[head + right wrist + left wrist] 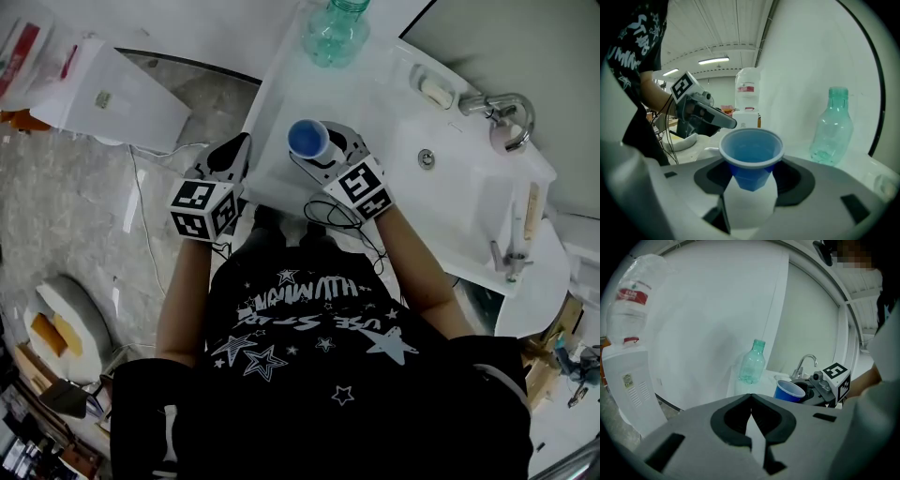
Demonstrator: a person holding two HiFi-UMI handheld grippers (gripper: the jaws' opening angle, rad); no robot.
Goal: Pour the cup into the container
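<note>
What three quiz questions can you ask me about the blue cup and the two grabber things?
1. True or false: the blue cup is lying on its side.
2. What is between the fingers of the left gripper? A) a spoon B) nothing C) a sponge
3. Which gripper holds the blue cup?

Key
1. False: it stands upright.
2. B: the fingers are shut together with nothing between them.
3. The right gripper, with its fingers closed around the cup's lower part.
</note>
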